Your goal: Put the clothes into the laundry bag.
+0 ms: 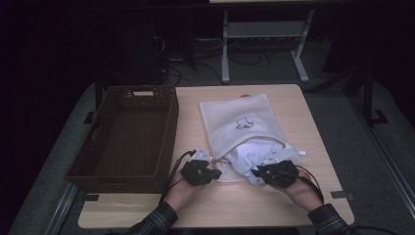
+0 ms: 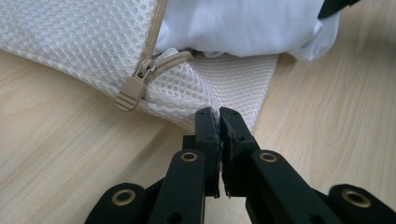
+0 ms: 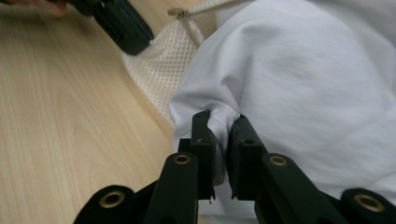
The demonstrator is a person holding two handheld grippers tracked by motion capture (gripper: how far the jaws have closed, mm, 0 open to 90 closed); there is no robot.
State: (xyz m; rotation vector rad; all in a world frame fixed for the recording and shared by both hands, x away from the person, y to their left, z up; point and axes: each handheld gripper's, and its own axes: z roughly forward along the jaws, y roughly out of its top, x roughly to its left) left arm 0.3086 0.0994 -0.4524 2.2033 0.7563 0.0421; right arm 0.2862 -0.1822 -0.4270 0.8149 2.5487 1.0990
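High view: light wooden surface (image 1: 293, 205) carrying all items, set on a dim floor. Dark woven basket (image 1: 128, 134) occupies the surface's left half; nothing can be made out inside it. To its right lies a cream mesh laundry bag (image 1: 244, 120), mouth toward the person, its far end near the surface's back edge. White garment (image 1: 249, 154) bulges out of the bag's open mouth, partly inside and partly on the surface.

Left claw (image 1: 215, 172) sits at the bag's near left corner. Left gripper view confirms its jaws pressed together on the mesh corner (image 2: 233, 88), with the beige zipper pull (image 2: 132, 91) just beside, to the left in that view.

Right claw (image 1: 258, 172) sits at the near right of the mouth. Right gripper view shows its jaws pinching a fold of the white garment (image 3: 303, 84), the cloth bunched between the pads. Both hands rest low at the surface's near edge, plaid sleeves behind them.
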